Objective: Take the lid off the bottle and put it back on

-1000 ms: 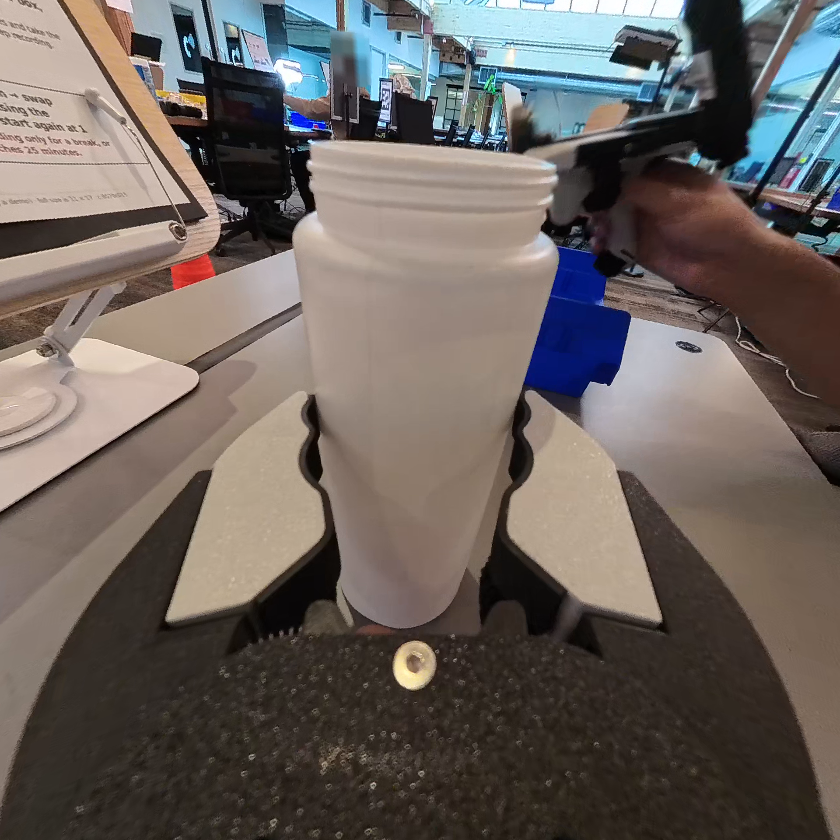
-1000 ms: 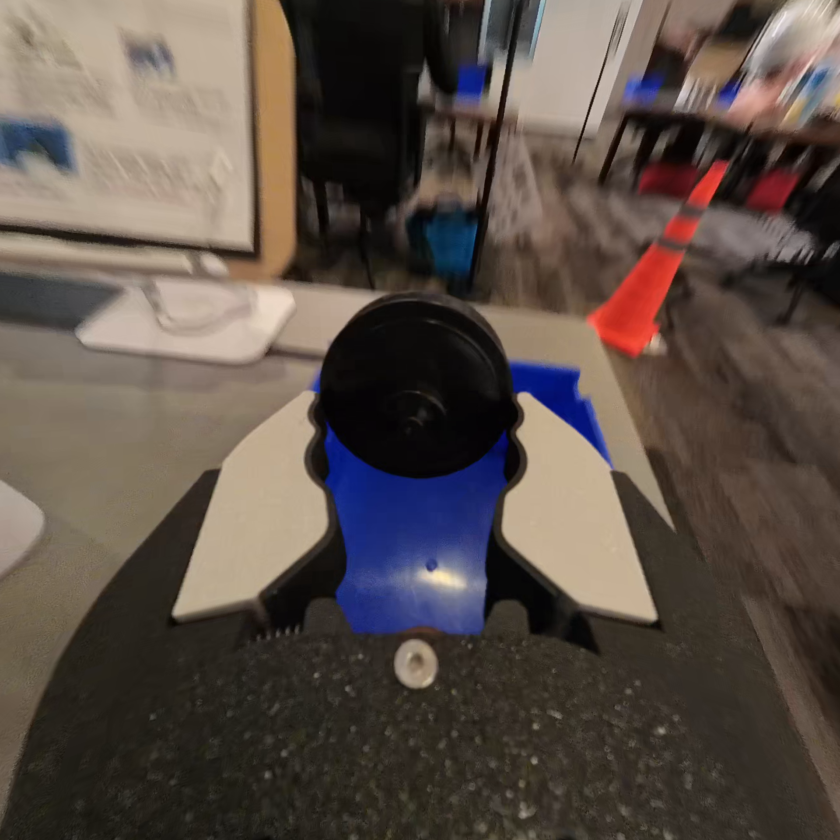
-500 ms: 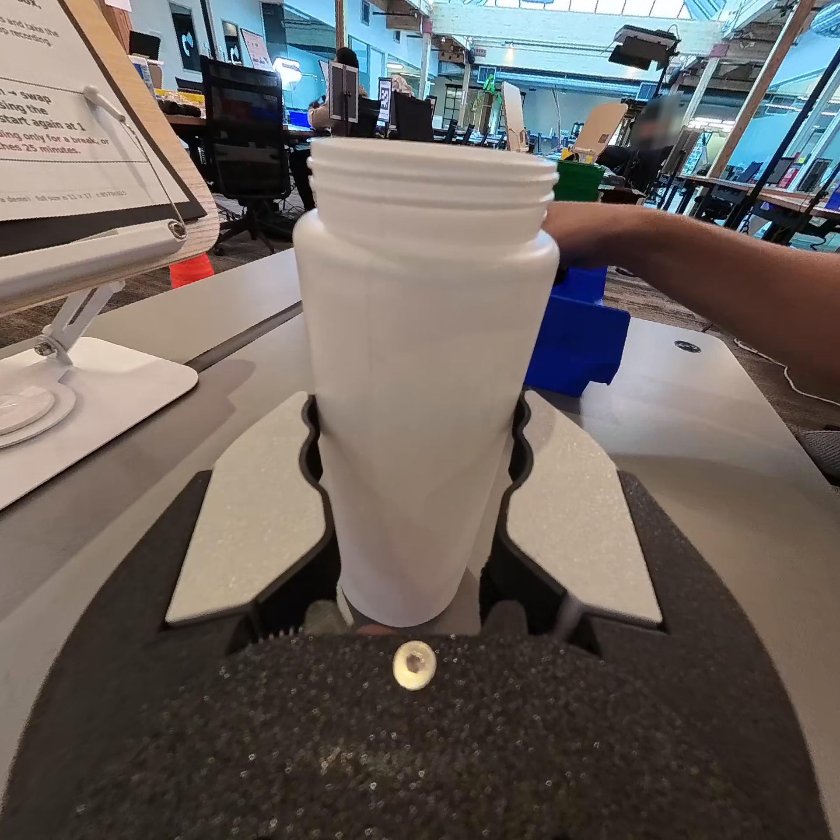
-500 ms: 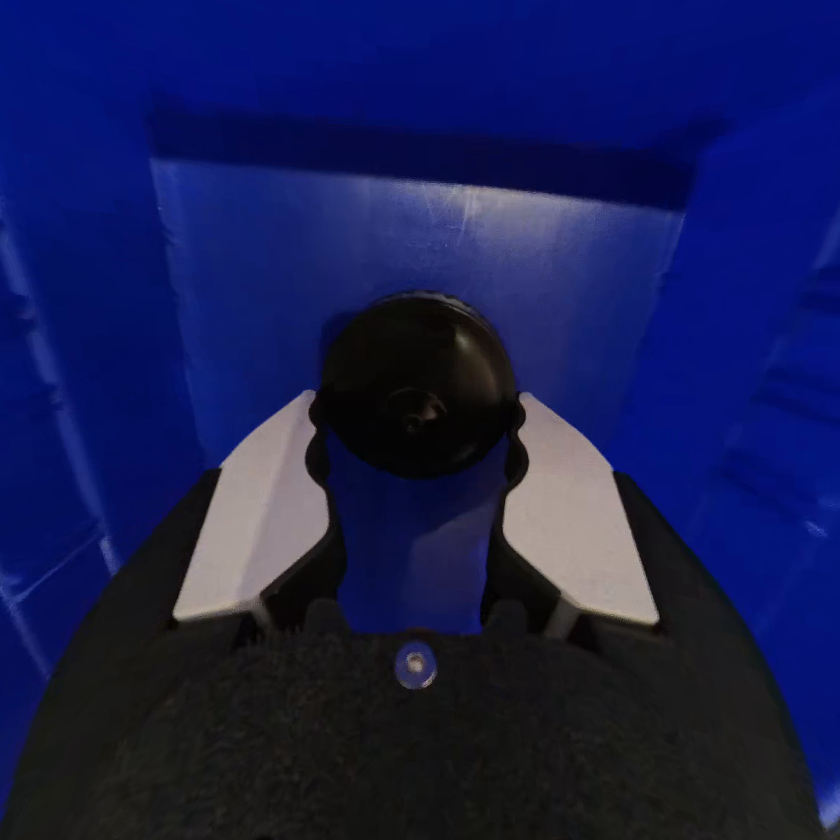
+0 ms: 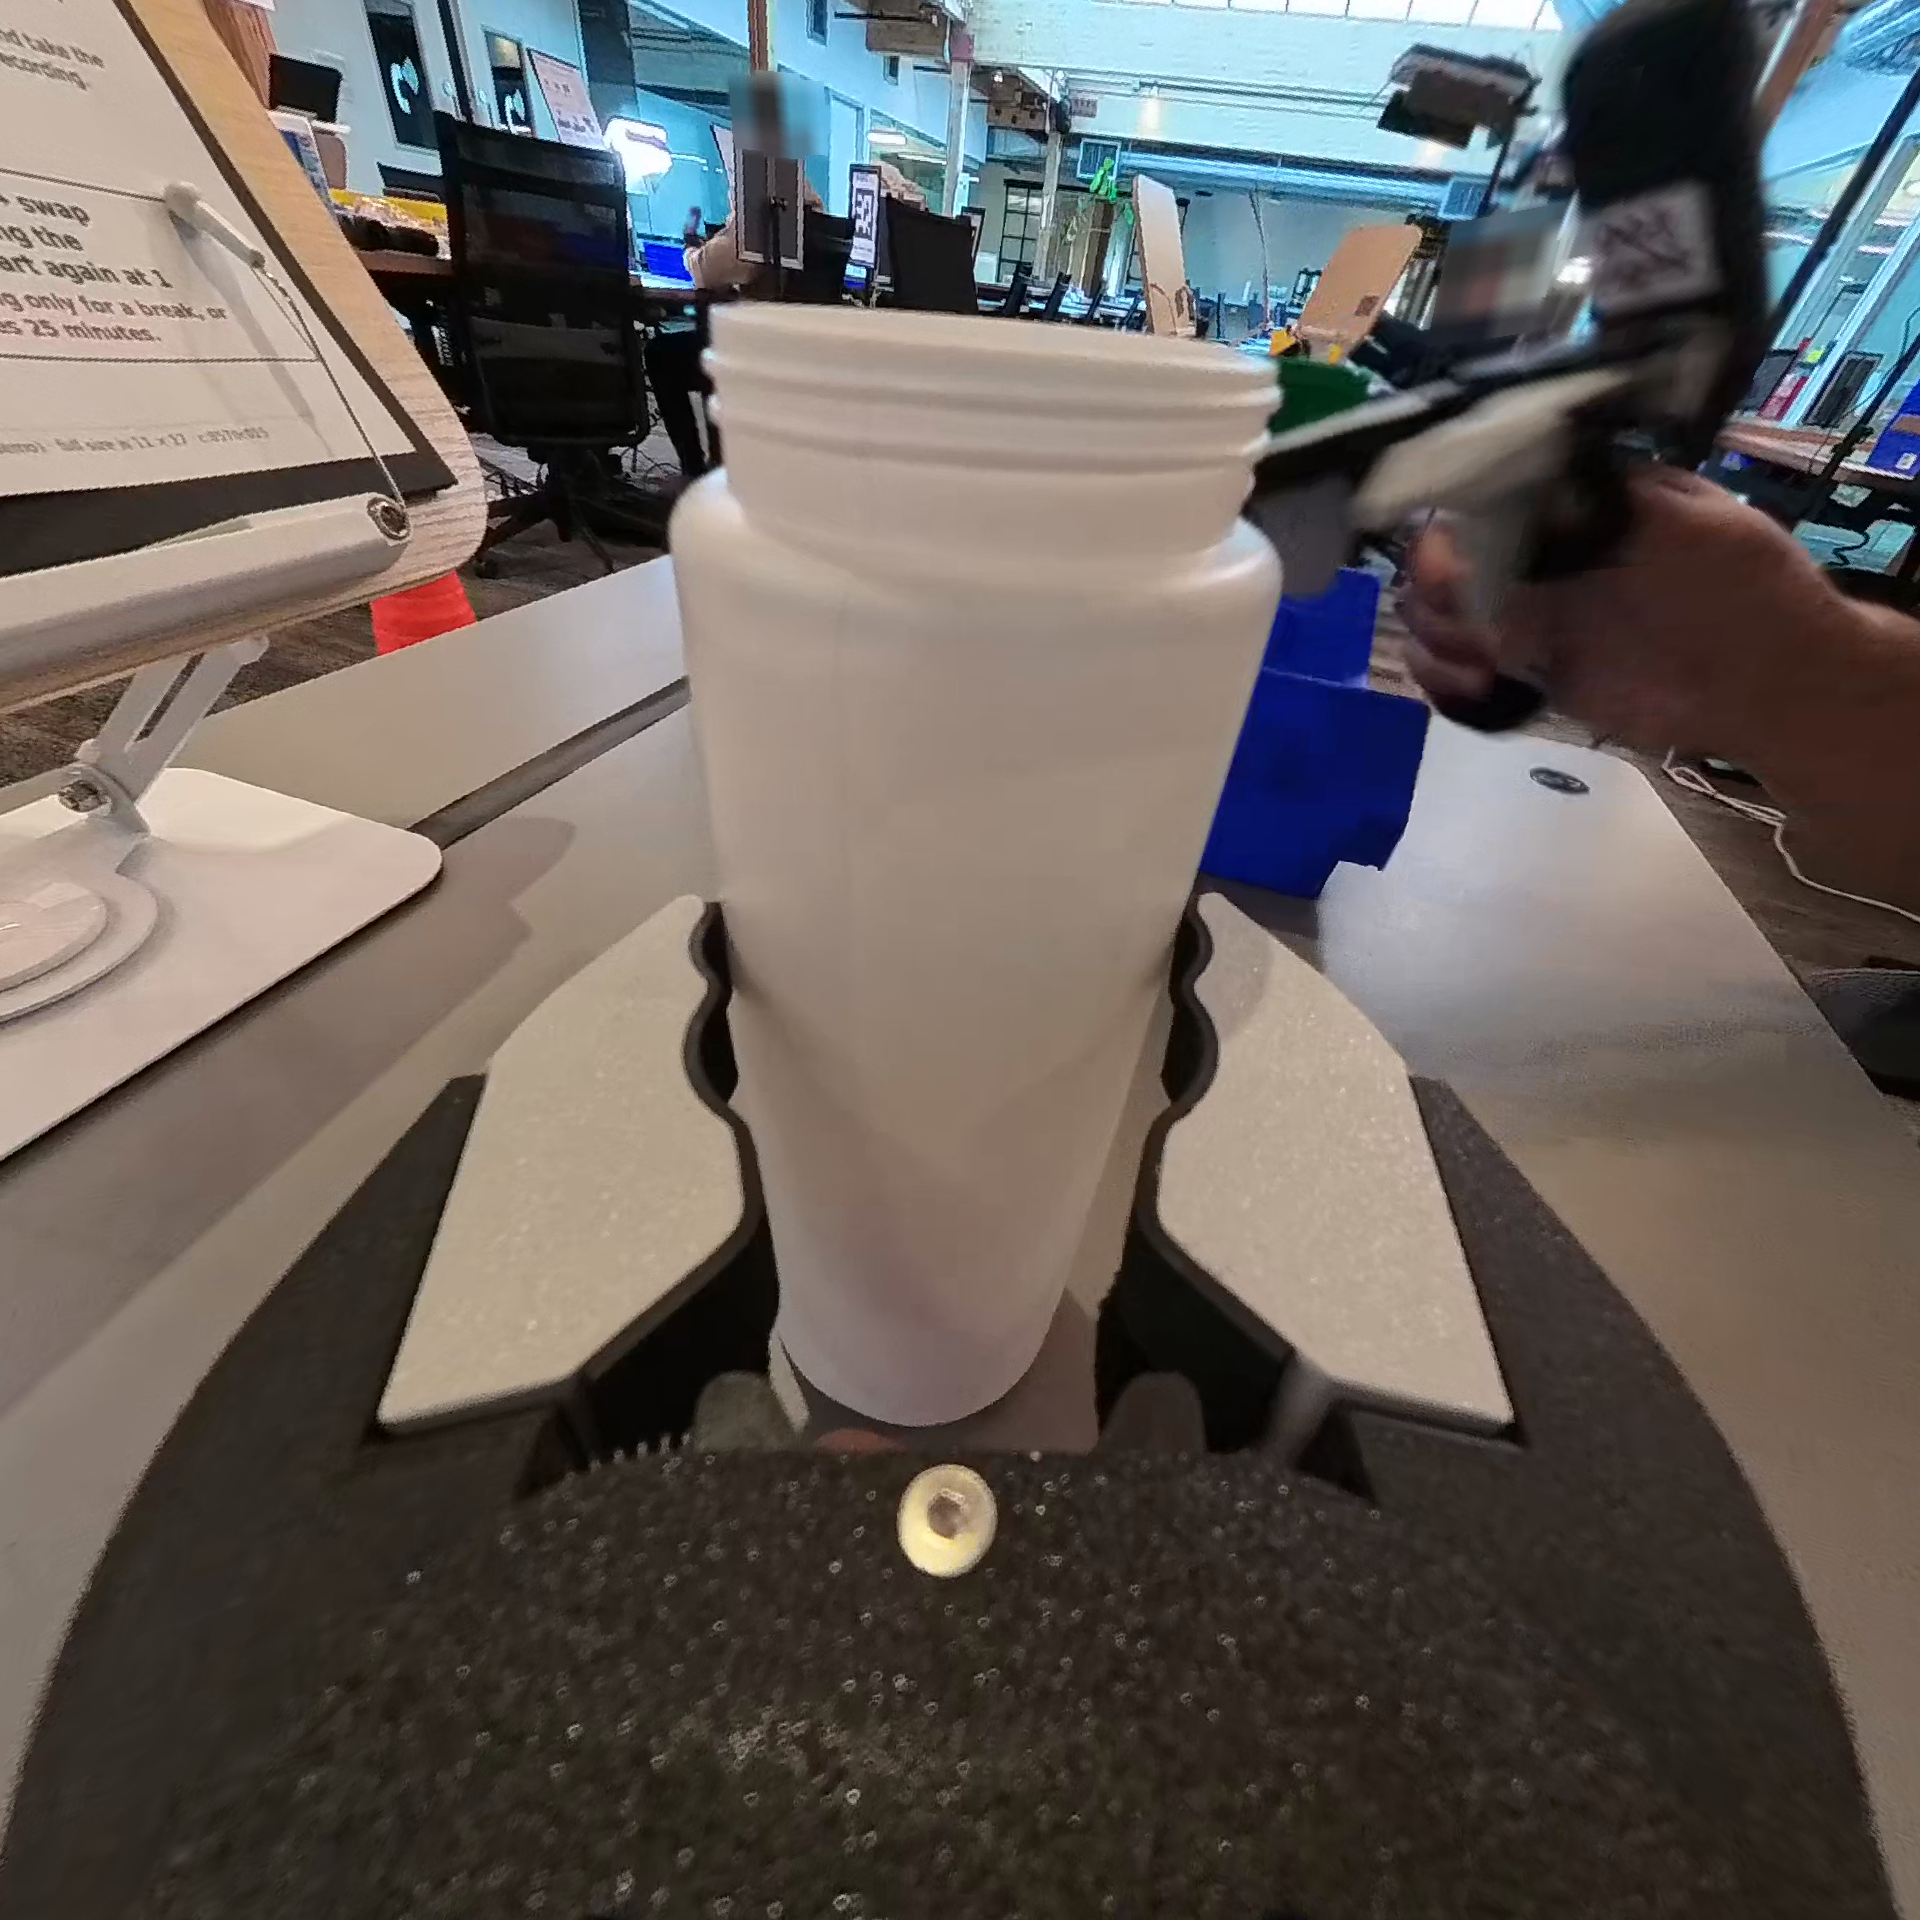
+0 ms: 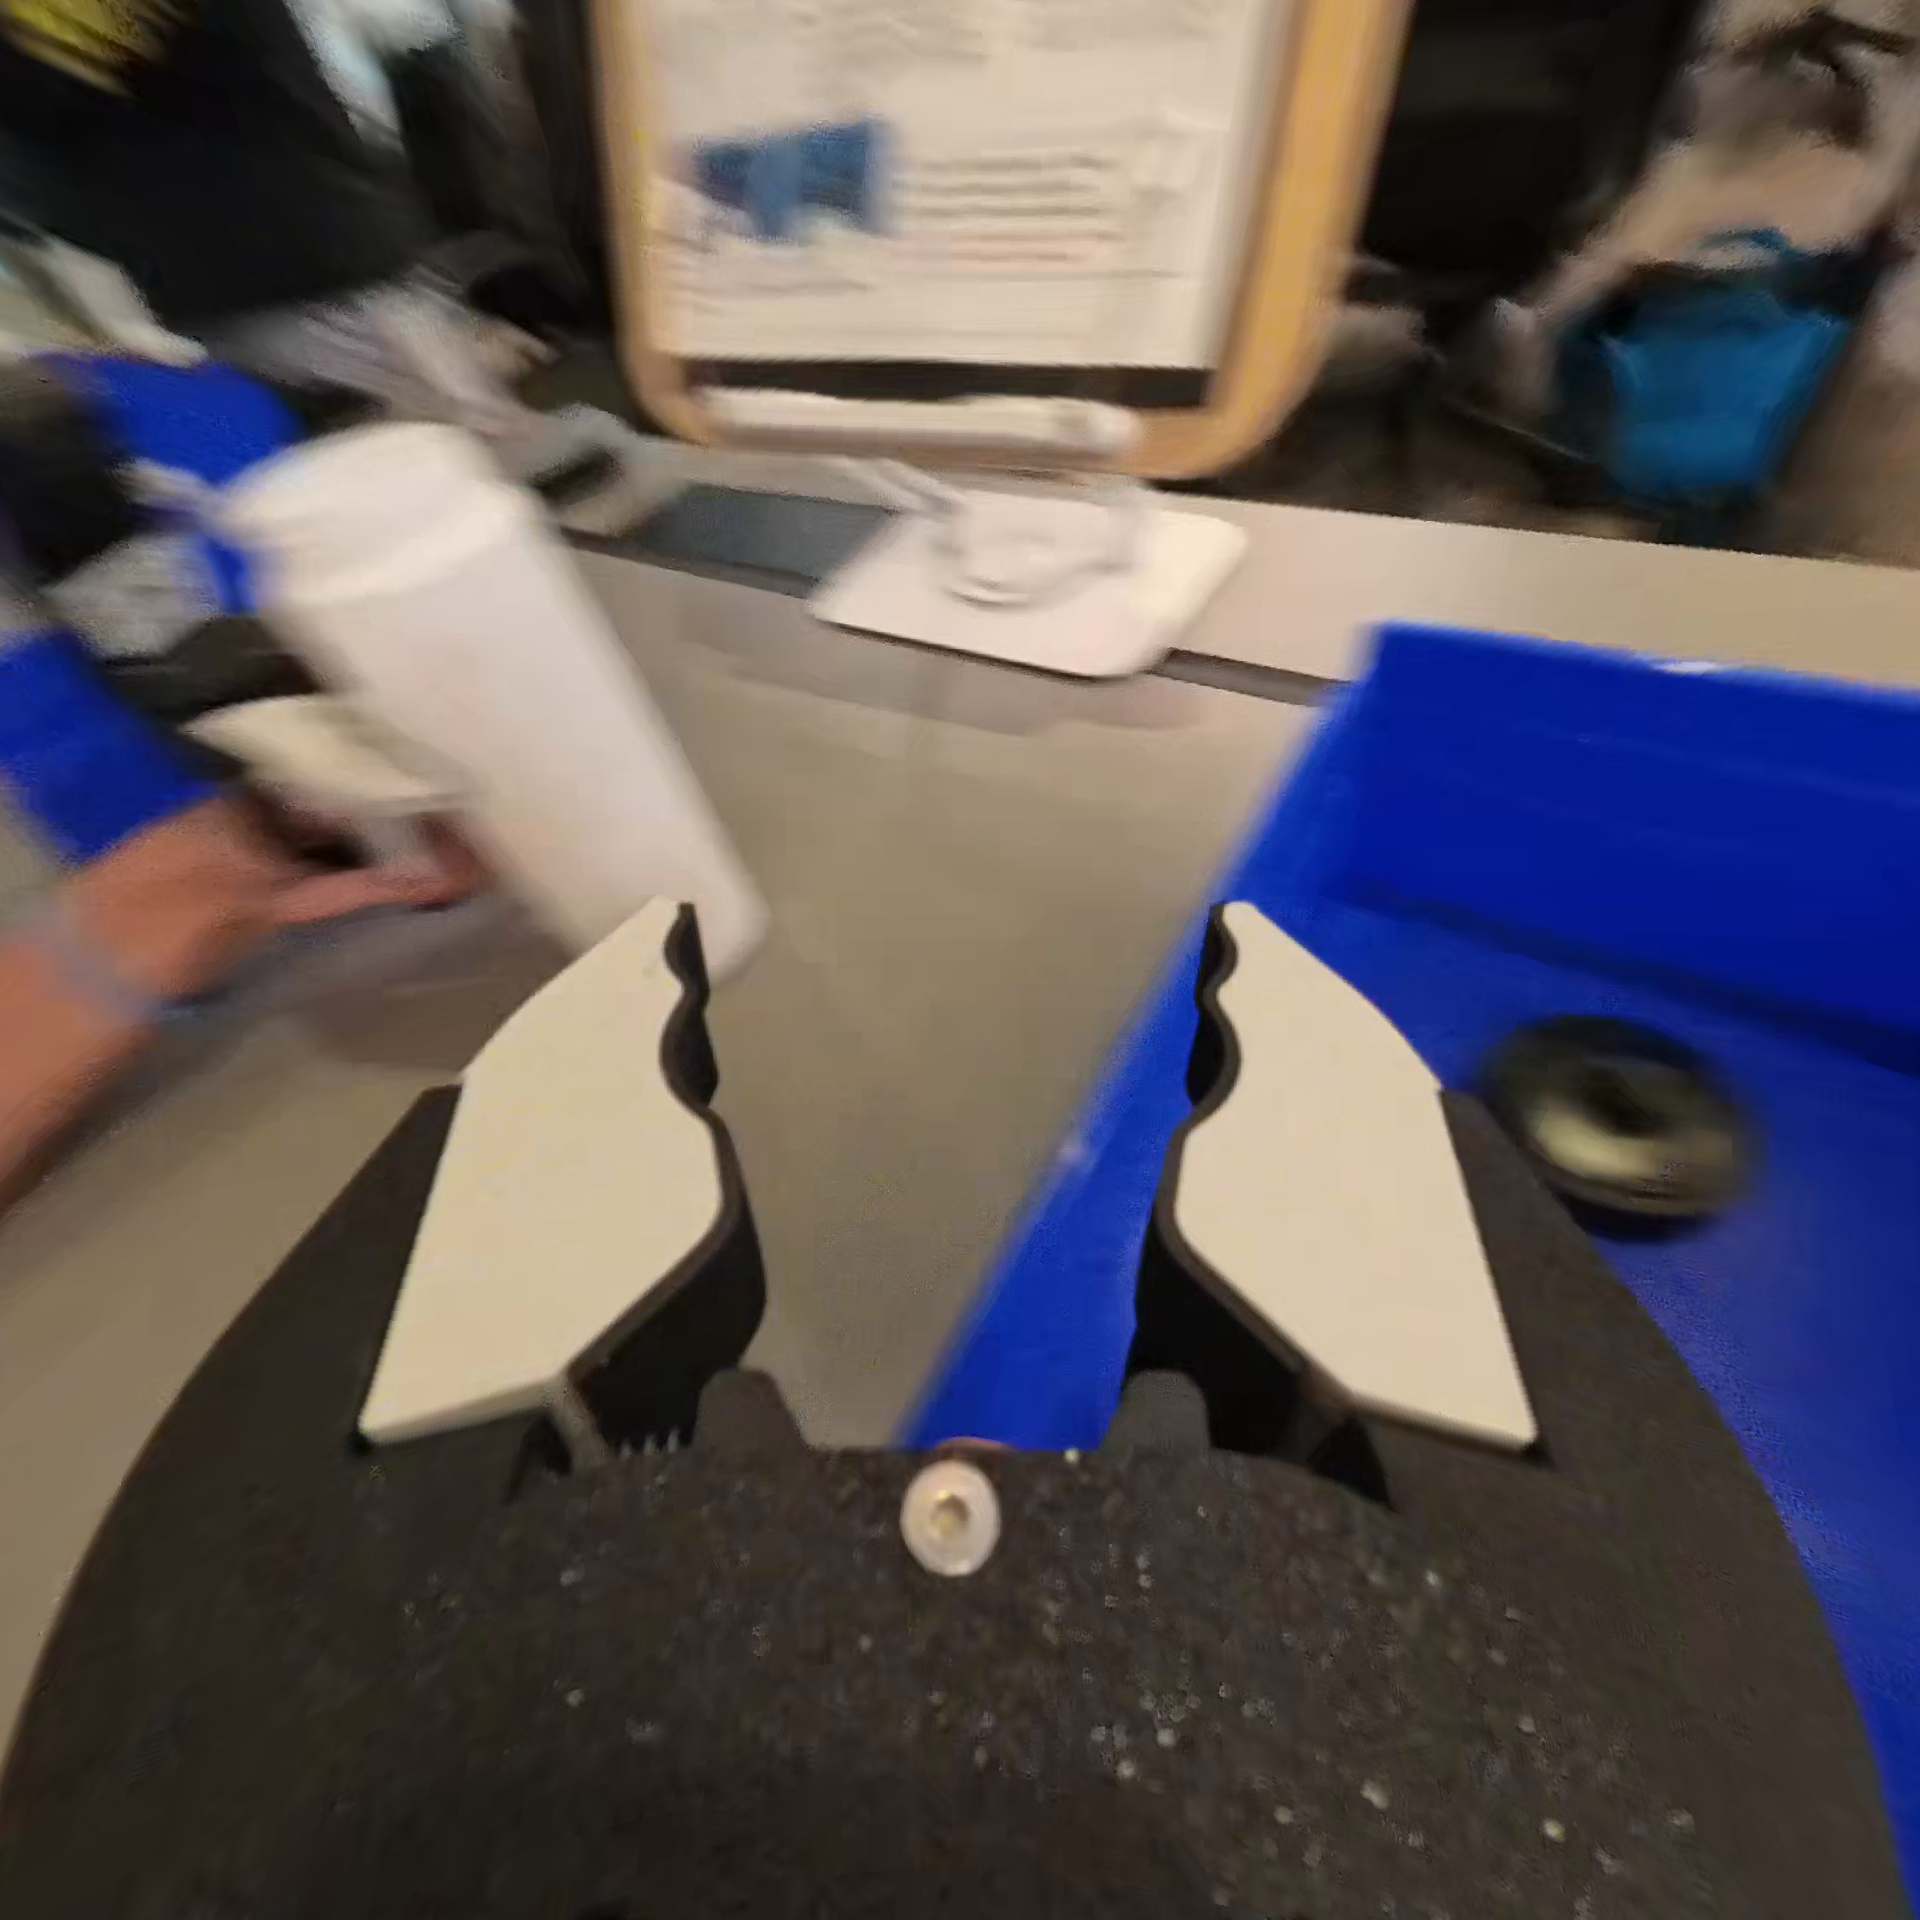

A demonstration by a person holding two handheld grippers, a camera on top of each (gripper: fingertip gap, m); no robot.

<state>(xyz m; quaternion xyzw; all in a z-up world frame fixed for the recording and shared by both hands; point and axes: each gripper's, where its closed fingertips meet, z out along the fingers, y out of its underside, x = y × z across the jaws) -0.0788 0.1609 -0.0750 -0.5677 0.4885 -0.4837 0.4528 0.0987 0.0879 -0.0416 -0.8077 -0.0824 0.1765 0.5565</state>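
My left gripper [image 5: 951, 997] is shut on the white bottle [image 5: 966, 790], which stands upright on the table with its threaded mouth uncovered. The bottle also shows in the right wrist view [image 6: 488, 675] at the left, blurred, held by the other gripper. My right gripper [image 6: 951, 997] is open and empty above the table, beside the blue bin's [image 6: 1621, 831] left wall. The black lid [image 6: 1621, 1117] lies on the bin's floor, to the right of my right fingers. In the left wrist view the right gripper [image 5: 1538, 416] hovers to the right of the bottle's neck.
A white stand [image 5: 208, 894] bearing a wooden board with a printed sheet [image 5: 156, 312] is at the left of the grey table [image 5: 1558, 987]. The blue bin [image 5: 1309, 769] sits behind the bottle to the right. An orange cone [image 5: 421, 613] is on the floor beyond.
My right gripper carried the black lid into the blue bin, opened and let it go there, then drew back up and out. The left gripper and bottle have not moved.
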